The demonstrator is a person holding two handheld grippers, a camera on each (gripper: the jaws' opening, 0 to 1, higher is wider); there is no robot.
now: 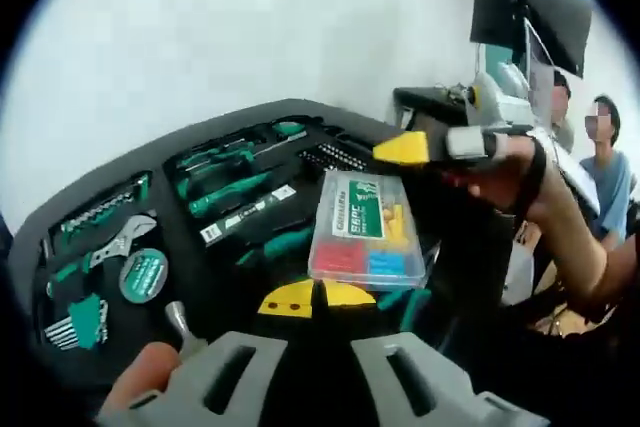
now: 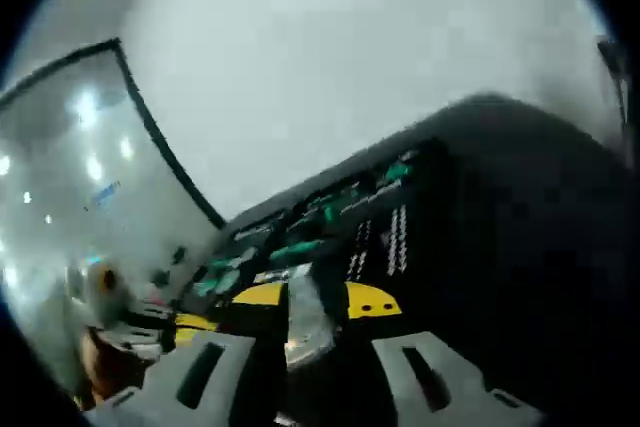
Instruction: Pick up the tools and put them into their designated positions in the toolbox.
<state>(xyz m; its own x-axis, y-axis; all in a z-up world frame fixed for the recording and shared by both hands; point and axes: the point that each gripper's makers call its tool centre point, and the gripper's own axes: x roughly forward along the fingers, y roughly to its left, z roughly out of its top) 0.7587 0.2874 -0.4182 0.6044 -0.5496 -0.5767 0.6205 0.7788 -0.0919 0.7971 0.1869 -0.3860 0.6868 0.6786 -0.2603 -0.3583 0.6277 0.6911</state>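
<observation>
The black toolbox (image 1: 262, 113) lies open, with green-handled screwdrivers (image 1: 228, 192), an adjustable wrench (image 1: 125, 242), a round green tape measure (image 1: 143, 275) and hex keys (image 1: 72, 323) in its slots. A clear plastic box (image 1: 365, 232) of red, yellow and blue parts rests on the tray. My left gripper (image 1: 316, 298) sits low at the tray's near edge; its yellow tips meet with nothing seen between them. My right gripper (image 2: 308, 299) is shut on a blurred silvery object (image 2: 303, 322), and also appears as the right gripper (image 1: 425, 147) above the plastic box. The toolbox (image 2: 500, 207) looks blurred.
A hand (image 1: 520, 182) holds the right gripper. A thumb (image 1: 148, 375) shows at the bottom left. Two people (image 1: 603, 152) sit behind a desk with a monitor (image 1: 495, 17) at the right. A white wall (image 1: 220, 17) stands behind the toolbox. The left gripper (image 2: 135, 322) shows low and to the left.
</observation>
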